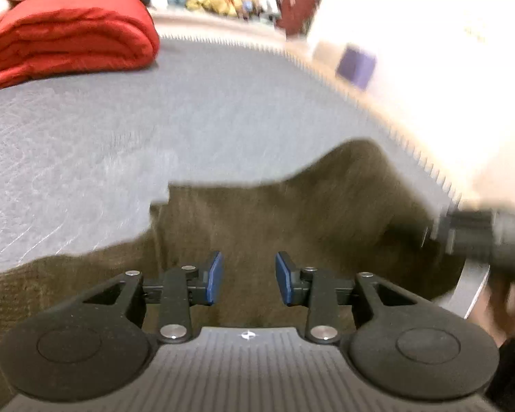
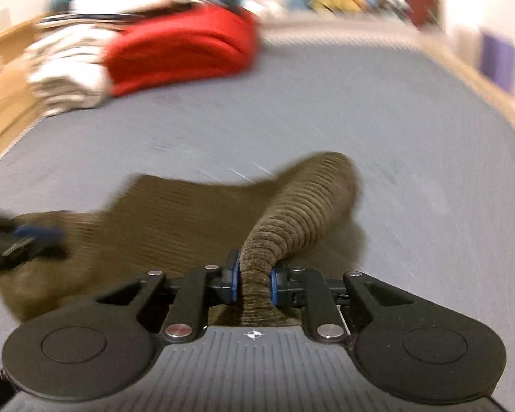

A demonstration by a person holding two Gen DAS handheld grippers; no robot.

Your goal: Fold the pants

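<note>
On the grey bed point(image 2: 292, 110), brown ribbed pants point(image 2: 175, 219) lying partly flat, with one bunched end lifted off the cover. Right hand-held gripper point(image 2: 254, 283) clenched tight on that rolled-up end, so the cloth runs like a thick rope from its blue pads point(image 2: 234, 279) up and away. Left hand-held gripper point(image 1: 247, 279) released, pads point(image 1: 213, 276) wide apart, hanging just above the flat brown cloth and gripping nothing. Far back, a folded red blanket point(image 1: 68, 37) beside a striped pile point(image 2: 65, 68), well apart from the pants. Very blurry all over, so probably moving fast.

What could go wrong: only one side held. Pulling hard with just the right one could drag the whole pants across the bed and make them bunch up, not fold. The thick roll could also slip out of the pads if tugged too fast. Left one closing in the wrong spot could pinch only the top layer, or the bed cover too, and make a crooked fold.
</note>
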